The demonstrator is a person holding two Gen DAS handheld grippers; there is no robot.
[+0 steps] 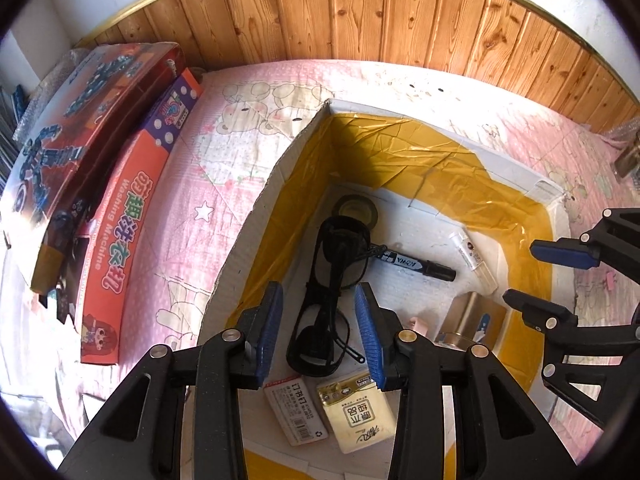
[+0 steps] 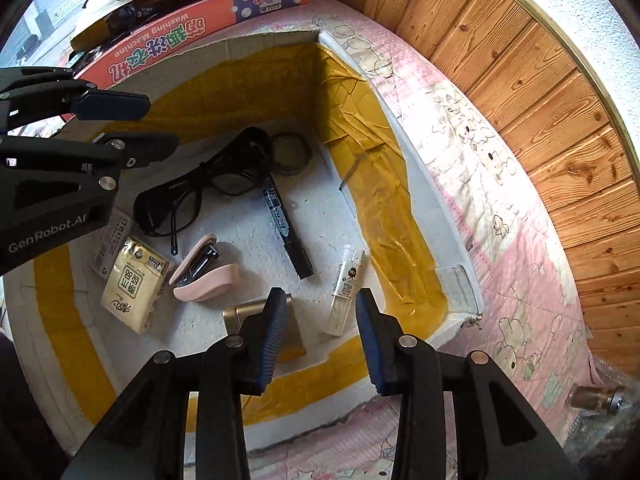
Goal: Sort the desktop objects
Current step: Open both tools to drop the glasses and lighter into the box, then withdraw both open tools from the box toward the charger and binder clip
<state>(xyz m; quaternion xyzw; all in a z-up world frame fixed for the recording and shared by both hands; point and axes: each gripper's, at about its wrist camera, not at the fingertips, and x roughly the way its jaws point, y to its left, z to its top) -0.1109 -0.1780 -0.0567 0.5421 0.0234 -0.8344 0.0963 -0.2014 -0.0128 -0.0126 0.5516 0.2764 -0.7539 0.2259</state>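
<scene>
A white box lined with yellow tape holds the desktop objects. In it lie black glasses, a black marker, a black tape roll, a white glue stick, a pink stapler, a tissue pack, a staples box and a gold metal piece. My left gripper hangs open above the glasses. My right gripper hangs open and empty above the gold piece and glue stick.
Two toy boxes, one orange and one dark red, lie left of the white box on the pink bear-print cloth. A wood-panel wall runs behind. A small glass bottle lies at the right.
</scene>
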